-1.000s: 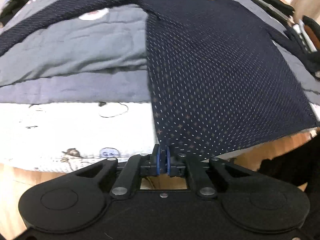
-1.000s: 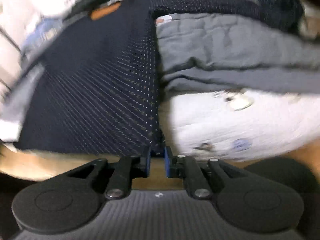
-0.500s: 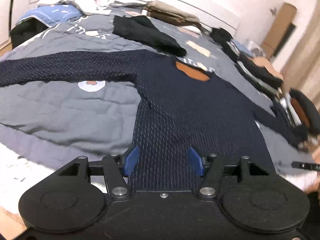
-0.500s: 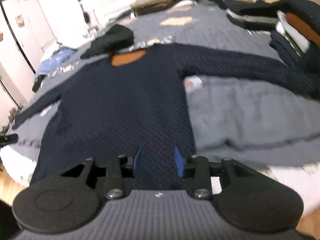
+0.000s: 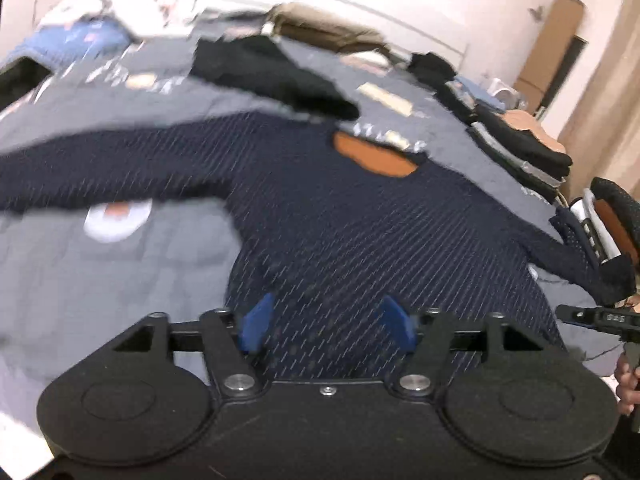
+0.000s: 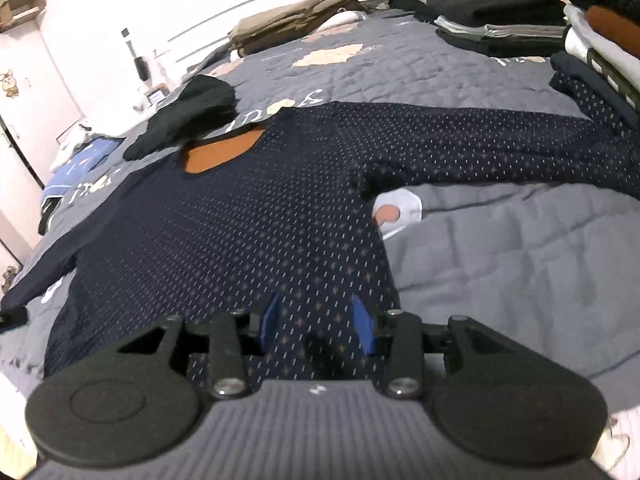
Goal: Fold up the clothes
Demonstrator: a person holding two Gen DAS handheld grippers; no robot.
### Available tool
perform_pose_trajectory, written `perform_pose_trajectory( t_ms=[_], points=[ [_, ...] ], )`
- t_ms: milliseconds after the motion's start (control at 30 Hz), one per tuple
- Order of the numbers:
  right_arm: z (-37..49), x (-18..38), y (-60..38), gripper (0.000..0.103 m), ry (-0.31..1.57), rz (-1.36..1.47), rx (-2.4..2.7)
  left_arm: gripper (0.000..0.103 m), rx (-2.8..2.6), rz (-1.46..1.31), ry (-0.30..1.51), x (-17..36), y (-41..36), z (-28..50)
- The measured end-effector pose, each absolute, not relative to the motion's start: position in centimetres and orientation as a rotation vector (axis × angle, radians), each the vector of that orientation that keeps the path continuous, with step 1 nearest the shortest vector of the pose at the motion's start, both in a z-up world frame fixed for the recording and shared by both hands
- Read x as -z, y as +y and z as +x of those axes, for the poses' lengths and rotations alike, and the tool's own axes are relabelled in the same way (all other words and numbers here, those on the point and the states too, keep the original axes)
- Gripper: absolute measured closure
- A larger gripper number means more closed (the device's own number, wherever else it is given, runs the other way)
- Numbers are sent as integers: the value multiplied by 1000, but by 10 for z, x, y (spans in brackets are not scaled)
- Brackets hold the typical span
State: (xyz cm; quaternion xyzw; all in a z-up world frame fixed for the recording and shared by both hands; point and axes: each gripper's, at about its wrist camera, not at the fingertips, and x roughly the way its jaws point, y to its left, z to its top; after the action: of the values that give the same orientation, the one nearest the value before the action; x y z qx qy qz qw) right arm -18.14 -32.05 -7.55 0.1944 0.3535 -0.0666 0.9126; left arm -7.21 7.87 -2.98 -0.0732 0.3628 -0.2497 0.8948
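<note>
On the grey quilt (image 6: 500, 248) we find the sweater (image 6: 248, 220) laid out flat, front up, its hem toward us and its neck toward the headboard. It is dark navy knit with a fine pale dot pattern, and an orange lining (image 6: 218, 154) shows in the neck opening. Both sleeves are spread wide: in the right wrist view the right sleeve (image 6: 472, 144) runs out to the stacks (image 6: 520, 12) of folded clothes at the bed's edge, and the left sleeve (image 6: 52, 260) trails off toward the lower left. The body lies smooth, with only slight ripples near the armpits. We judge the spreading step done and the folding not yet begun. The left gripper (image 5: 326, 322) hangs over the hem area, its jaws well apart and just opened further, nothing between the pads but cloth seen beyond them. The right gripper (image 6: 316, 326) stands likewise over the hem, jaws parted less widely and also just opened, holding nothing. The next move, in our judgement, calls for each tool to reach a sleeve or shoulder and carry it inward across the body. A loose black garment (image 6: 188, 116) lies touching the collar and may get in the way. The left view is blurred.
</note>
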Motion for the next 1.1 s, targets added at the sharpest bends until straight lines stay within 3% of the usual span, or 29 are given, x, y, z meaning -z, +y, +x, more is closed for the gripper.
perform_pose_trajectory(
  t_ms=[233, 433, 767, 933, 1100],
  points=[
    [-143, 56, -347, 60, 681, 376, 192, 31, 625, -166, 647, -17, 33, -69],
    [-108, 42, -384, 57, 597, 514, 194, 26, 705, -196, 560, -41, -7, -54],
    [-46, 90, -427, 55, 635, 770, 98, 24, 768, -309, 610, 6, -39, -15],
    [-40, 110, -427, 55, 749, 666, 239, 24, 748, -289, 675, 34, -34, -3],
    [-50, 111, -446, 56, 740, 583, 407, 24, 713, -302, 698, 43, -19, 2]
  ],
)
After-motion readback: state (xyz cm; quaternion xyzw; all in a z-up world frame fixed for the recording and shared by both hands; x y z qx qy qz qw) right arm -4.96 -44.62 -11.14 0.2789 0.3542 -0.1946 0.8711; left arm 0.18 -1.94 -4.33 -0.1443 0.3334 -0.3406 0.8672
